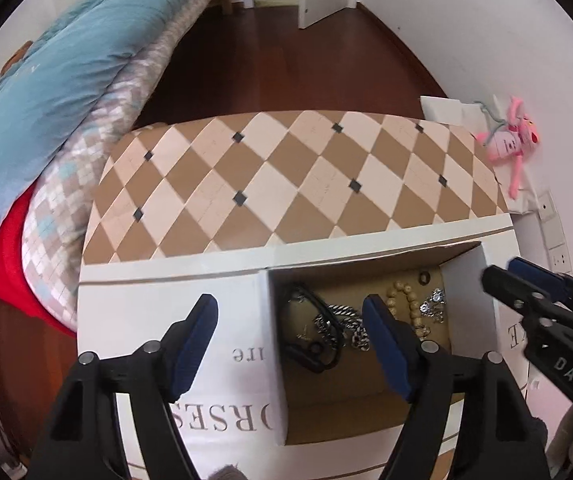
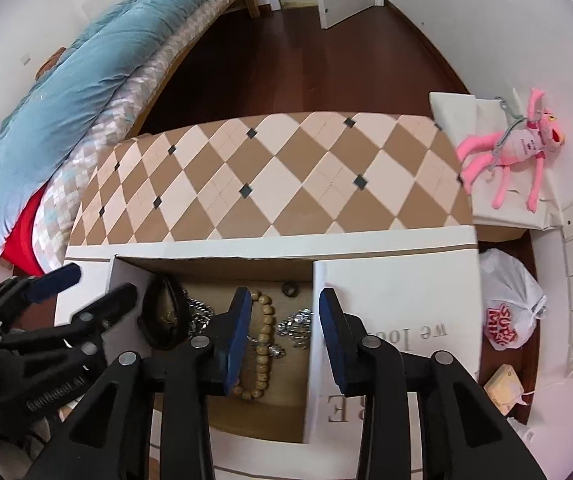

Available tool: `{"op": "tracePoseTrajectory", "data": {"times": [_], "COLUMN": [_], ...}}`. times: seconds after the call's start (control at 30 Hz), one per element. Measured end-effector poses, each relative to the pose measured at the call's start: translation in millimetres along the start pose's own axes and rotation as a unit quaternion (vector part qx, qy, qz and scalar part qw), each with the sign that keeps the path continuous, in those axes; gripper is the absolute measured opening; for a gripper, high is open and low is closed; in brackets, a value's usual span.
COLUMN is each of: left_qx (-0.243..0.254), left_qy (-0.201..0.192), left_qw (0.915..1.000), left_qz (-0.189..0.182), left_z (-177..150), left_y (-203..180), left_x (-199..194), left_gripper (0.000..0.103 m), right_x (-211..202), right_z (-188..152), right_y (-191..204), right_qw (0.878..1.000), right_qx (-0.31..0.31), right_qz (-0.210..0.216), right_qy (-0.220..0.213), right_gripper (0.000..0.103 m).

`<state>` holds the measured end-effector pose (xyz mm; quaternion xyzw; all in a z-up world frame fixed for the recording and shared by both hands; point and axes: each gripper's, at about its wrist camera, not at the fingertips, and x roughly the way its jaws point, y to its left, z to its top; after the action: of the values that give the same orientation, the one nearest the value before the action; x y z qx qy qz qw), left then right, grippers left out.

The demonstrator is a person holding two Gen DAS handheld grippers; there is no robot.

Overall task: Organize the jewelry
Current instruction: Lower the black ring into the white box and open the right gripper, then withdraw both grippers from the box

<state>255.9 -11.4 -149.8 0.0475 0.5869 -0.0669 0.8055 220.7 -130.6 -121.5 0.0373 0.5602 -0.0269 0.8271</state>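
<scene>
Both hand-held grippers, left (image 1: 290,344) and right (image 2: 286,336), hang released over the box (image 1: 174,312); jewelry, beads (image 2: 264,344) and chain (image 1: 342,320), lies lower centre inside; advise pinching one strand only.

Left gripper (image 1: 290,320): I see its blue-padded jaws spread wide, empty, above the white cardboard box (image 1: 158,320).
Box contents: black cord (image 1: 310,356), silver metal chain (image 1: 342,314), tan wooden bead bracelet (image 1: 404,300).
Right gripper (image 1: 502,270): at the box's right wall.

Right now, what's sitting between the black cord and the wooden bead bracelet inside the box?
A silver chain lies between the black cord and the wooden bead bracelet, clearest in the left wrist view.
</scene>
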Motion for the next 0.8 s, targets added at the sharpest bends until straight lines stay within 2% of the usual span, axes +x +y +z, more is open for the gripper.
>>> {"op": "tracePoseTrajectory", "data": {"times": [0.07,0.1,0.13,0.17,0.2,0.23,0.27,0.3,0.33,0.57,0.8], "left_qx": [-0.007,-0.01,-0.012,-0.014,-0.016,-0.019,-0.021,-0.02,-0.021,-0.032,-0.035], "left_qy": [0.001,-0.002,-0.003,-0.005,-0.007,-0.01,-0.014,-0.016,-0.016,0.002,-0.017], "left_qw": [0.9999,0.9999,0.9998,0.9997,0.9995,0.9994,0.9992,0.9991,0.999,0.9982,0.9982], "left_qz": [0.008,0.011,0.014,0.02,0.026,0.028,0.031,0.033,0.036,0.05,0.046], "left_z": [-2.0,-4.2,-6.0,-9.1,-13.0,-17.8,-22.0,-25.8,-30.9,-61.6,-79.7], "left_y": [4.6,7.3,8.7,9.8,11.2,12.5,13.0,13.2,13.5,16.4,14.3], "left_x": [-1.5,-3.6,-5.0,-6.8,-8.6,-10.1,-10.9,-11.3,-10.9,-6.7,-37.1], "left_gripper": [0.093,0.095,0.096,0.096,0.096,0.096,0.103,0.103,0.103,0.103,0.103], "right_x": [-5.1,-7.8,-11.5,-13.7,-15.6,-16.3,-16.2,-14.6,-13.2,-8.5,-29.5], "right_z": [-2.7,-4.8,-8.7,-11.1,-14.7,-18.8,-22.4,-28.5,-32.4,-59.9,-74.2], "right_y": [-3.5,-4.7,-6.5,-7.1,-6.9,-6.3,-5.4,-4.4,-3.4,-2.0,2.0], "right_qw": [1.0,1.0,1.0,0.999,0.999,0.999,0.998,0.998,0.997,0.994,0.995], "right_qx": [0.003,0.003,0.005,0.004,0.001,-0.002,-0.005,-0.009,-0.012,-0.014,-0.007], "right_qz": [-0.012,-0.015,-0.026,-0.033,-0.042,-0.053,-0.061,-0.069,-0.075,-0.104,-0.102], "right_qy": [-0.001,-0.002,-0.005,-0.007,-0.007,-0.006,-0.004,0.002,0.006,0.011,-0.004], "right_gripper": [0.044,0.047,0.054,0.064,0.07,0.083,0.095,0.099,0.101,0.102,0.102]}}
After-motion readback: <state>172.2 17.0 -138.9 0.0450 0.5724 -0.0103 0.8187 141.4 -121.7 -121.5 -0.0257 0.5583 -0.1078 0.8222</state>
